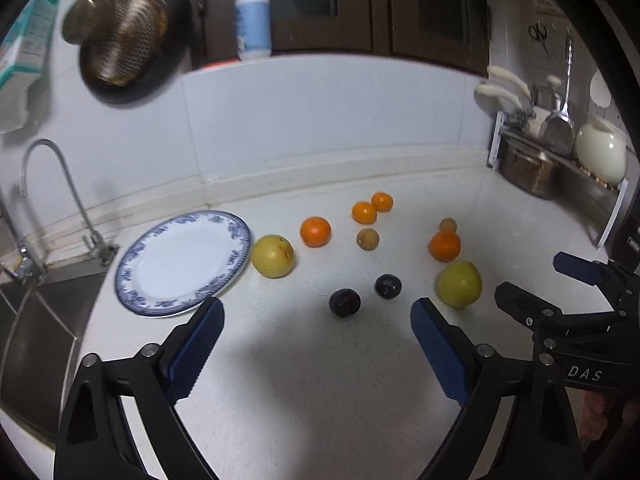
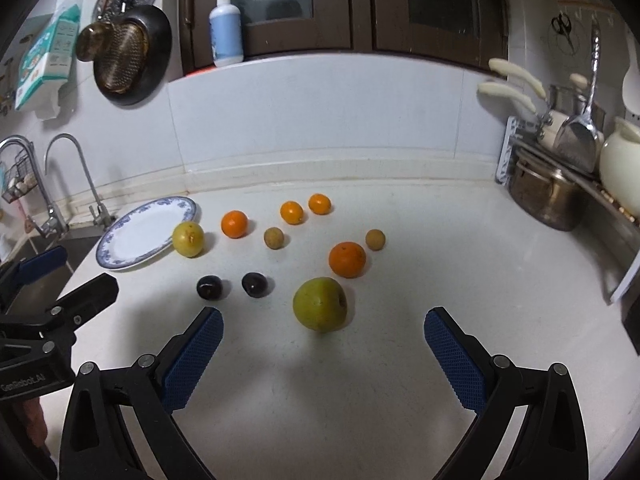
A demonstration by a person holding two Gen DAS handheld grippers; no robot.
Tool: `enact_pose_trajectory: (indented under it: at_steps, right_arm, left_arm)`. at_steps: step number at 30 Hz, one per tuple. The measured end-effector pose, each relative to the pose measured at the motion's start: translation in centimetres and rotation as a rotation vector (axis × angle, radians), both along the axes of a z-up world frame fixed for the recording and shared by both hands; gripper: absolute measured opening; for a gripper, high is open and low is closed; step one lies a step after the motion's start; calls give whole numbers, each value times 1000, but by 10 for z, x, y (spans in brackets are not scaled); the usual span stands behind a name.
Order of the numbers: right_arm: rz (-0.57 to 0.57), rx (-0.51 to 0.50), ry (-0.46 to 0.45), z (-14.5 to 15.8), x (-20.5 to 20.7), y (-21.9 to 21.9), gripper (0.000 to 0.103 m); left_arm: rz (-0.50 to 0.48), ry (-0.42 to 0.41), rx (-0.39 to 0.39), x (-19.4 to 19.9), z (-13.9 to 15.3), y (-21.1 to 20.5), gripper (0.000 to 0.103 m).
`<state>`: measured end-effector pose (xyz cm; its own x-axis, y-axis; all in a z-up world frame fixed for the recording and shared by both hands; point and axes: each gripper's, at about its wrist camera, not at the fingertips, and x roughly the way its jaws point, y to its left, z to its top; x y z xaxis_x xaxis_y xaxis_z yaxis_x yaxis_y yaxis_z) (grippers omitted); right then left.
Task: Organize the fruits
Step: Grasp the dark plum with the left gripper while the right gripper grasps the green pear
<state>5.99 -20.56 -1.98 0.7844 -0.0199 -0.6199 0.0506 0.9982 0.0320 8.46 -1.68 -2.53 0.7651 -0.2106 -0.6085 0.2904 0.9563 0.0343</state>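
The fruits lie scattered on the white surface (image 2: 360, 380), none on the plate (image 1: 182, 262), which sits at the left beside the sink (image 1: 36, 320) edge. A yellow apple (image 1: 273, 256) rests just beside the plate's right rim, while a greenish apple (image 2: 320, 304) lies nearest the right gripper (image 2: 323, 354), just ahead of its fingers and between them. Two dark plums (image 1: 345, 302) (image 1: 388, 287) lie close ahead of the left gripper (image 1: 316, 344). Farther back are four oranges (image 2: 235, 224) (image 2: 291, 212) (image 2: 319, 203) (image 2: 347, 259) and two small brownish fruits (image 2: 274, 237) (image 2: 375, 239), all apart from one another. Both grippers hang above the surface with jaws wide apart, holding nothing, and a broad bare stretch of surface lies under them. The back wall (image 2: 320, 120) bounds the far edge; a metal pot (image 2: 548, 200) and dish rack (image 2: 600, 184) crowd the right corner, and a faucet (image 1: 60, 192) stands by the sink at the left.
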Motion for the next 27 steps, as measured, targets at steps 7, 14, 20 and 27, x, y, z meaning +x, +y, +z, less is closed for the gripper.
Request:
enact_pose_trajectory:
  at_steps: [7,14,20,27]
  right_arm:
    - [13,12,105,-31,32,-6,90]
    - [13,39,179,-55,55,-11,80]
    - [13,38,206,-67,68,-9,73]
    - [27,14,227,-73,80,-3,64]
  left_arm:
    - [-53,104,10,38,-33,-12,79]
    - [-107,174,19,63,-60,-24,69]
    - [-125,224,23,83,-74,-30,60]
    - [-148,282,0,99,-83,-35,45]
